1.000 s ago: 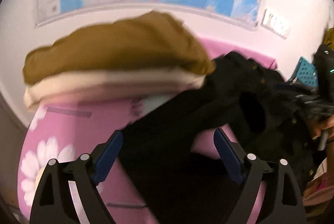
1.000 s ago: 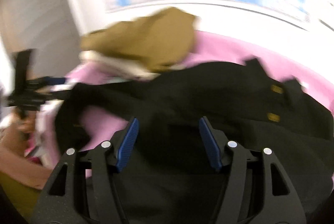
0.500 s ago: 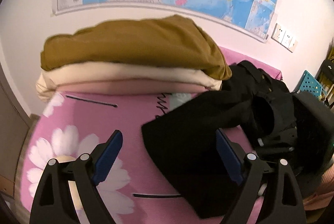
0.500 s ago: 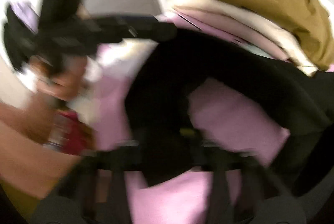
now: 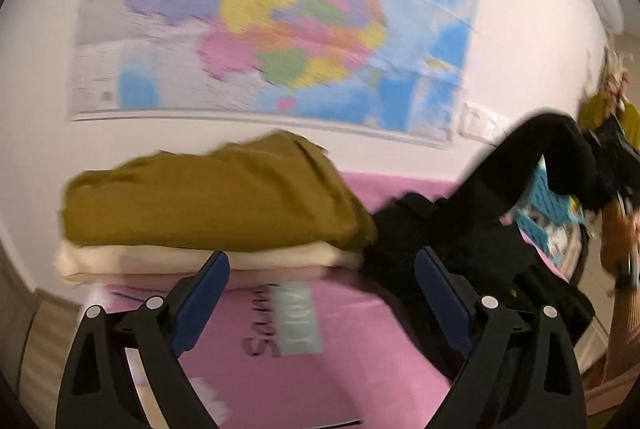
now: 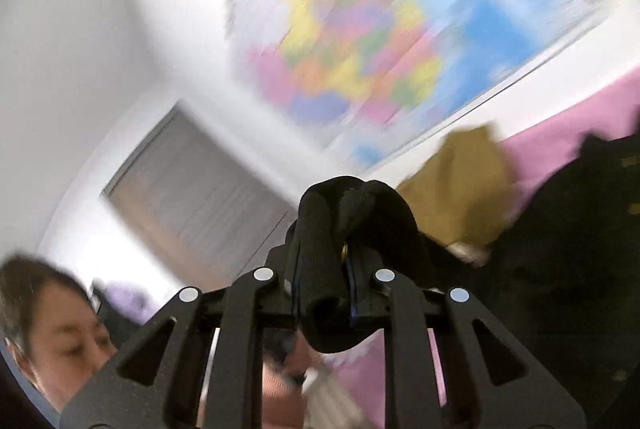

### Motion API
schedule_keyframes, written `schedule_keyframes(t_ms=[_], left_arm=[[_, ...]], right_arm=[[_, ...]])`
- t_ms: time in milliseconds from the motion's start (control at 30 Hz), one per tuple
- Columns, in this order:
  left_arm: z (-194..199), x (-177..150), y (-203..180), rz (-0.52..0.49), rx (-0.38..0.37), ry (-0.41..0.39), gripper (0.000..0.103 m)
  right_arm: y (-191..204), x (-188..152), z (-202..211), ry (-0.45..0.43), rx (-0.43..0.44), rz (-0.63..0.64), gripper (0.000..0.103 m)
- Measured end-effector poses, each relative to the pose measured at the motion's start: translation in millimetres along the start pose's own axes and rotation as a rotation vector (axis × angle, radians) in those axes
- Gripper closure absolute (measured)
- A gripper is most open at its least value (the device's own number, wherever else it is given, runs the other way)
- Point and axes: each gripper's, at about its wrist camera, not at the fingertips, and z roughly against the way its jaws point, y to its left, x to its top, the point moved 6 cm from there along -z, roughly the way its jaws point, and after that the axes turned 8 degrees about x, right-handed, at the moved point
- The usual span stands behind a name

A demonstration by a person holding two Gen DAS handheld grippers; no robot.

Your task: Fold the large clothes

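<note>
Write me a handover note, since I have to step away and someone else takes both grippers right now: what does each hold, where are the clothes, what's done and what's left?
Right gripper: shut on a bunched part of the black garment, lifted off the bed.
Left gripper: open, empty, above the pink bedsheet.
Clothes: the rest of the black garment lies crumpled on the bed, right of the folded stack by the wall, brown piece on top.
Done: stack folded.
Left: probably spread the black garment flat, fold it, add it to the stack.
</note>
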Motion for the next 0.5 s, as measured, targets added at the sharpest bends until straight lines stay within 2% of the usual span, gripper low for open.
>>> schedule_keyframes(t_ms=[67,133,233,300,333,367,400,467,500], left_arm=[[-27,-7,-29,-0.054,-0.047,0.048,0.012],[-51,-17,-54,-0.099,-0.09,0.1,0.012],[-95,-38,-96,-0.178,-0.141,0.197,0.013],[-124,-48,-119,-0.221,-0.14,0.255,0.022],[-138,-52,-129,-0.24,-0.139,0.278,0.024],[-149,-54,-135,-0.247,-0.127,0.293,0.028],[-157,-54,-139,-0.243,-0.125,0.306,0.031],[-170,-52,-143,-0.223,-0.128,0.322,0.032],[-176,-49,-144,-0.204,-0.129,0.33,0.032]], right_arm=[[-26,11,36,-0.081,-0.078,-0.062,0.084],[-65,13,73,-0.154,-0.197,-0.139,0.079],[-123,-1,100,-0.172,-0.31,-0.26,0.074],[-158,-17,109,-0.153,-0.361,-0.341,0.062],[-171,-27,113,-0.144,-0.406,-0.373,0.059],[-181,-36,117,-0.143,-0.429,-0.398,0.049],[-184,-43,122,-0.142,-0.433,-0.41,0.038],[-177,-48,137,-0.154,-0.442,-0.374,0.034],[-169,-46,139,-0.161,-0.443,-0.343,0.026]])
